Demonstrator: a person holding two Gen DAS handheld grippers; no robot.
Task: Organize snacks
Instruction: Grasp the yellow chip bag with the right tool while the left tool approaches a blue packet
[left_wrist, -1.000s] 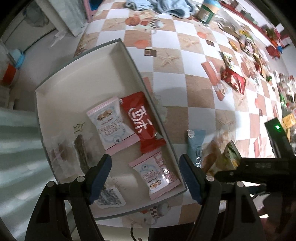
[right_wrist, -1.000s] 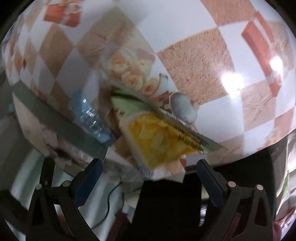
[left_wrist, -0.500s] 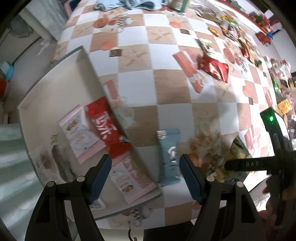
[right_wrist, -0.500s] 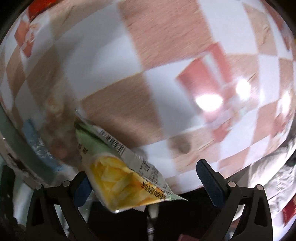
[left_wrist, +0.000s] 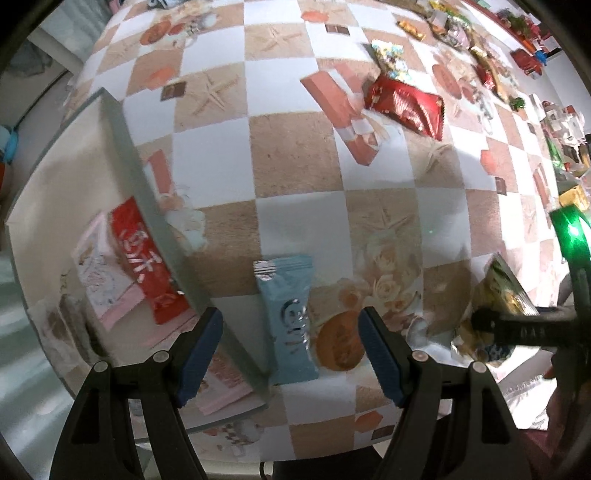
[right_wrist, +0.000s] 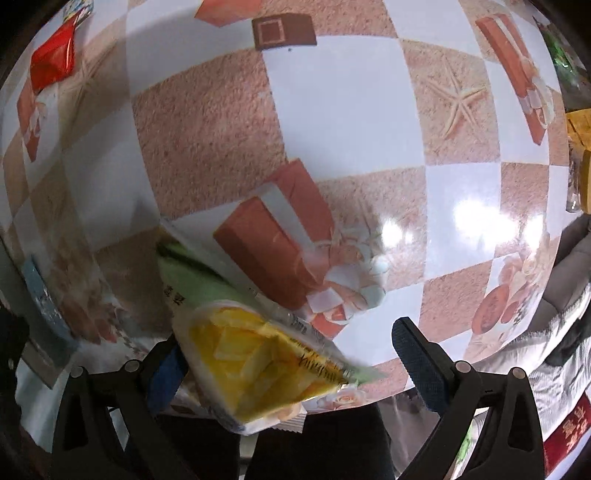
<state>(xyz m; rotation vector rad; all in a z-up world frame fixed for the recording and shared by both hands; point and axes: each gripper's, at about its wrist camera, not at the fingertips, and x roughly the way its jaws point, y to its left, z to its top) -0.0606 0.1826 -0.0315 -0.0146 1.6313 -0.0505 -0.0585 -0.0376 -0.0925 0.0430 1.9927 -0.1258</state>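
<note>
My left gripper (left_wrist: 291, 345) points straight down at the checkered table, open, with a light blue snack packet (left_wrist: 290, 317) lying flat between its fingers, untouched. Just left of it stands the grey tray (left_wrist: 122, 122), which holds a red packet (left_wrist: 144, 258) and pink packets (left_wrist: 98, 273). My right gripper (right_wrist: 291, 363) is open and wide. A yellow-green chip packet (right_wrist: 255, 350) leans against its left finger and overhangs the table's front edge, clear of the right pad. In the left wrist view the chip packet (left_wrist: 498, 291) sits far right.
A red wrapper (left_wrist: 406, 103) and a colourful packet (left_wrist: 388, 59) lie on the tablecloth further back, with several more snacks along the far right edge. The tray's right wall is close to my left finger (left_wrist: 201, 345). The blue packet (right_wrist: 40, 295) shows at the right wrist view's left edge.
My left gripper has shifted from above the tray to above the blue packet and sunk a little. My right gripper has moved across the table, with the chip packet staying by its left finger.
</note>
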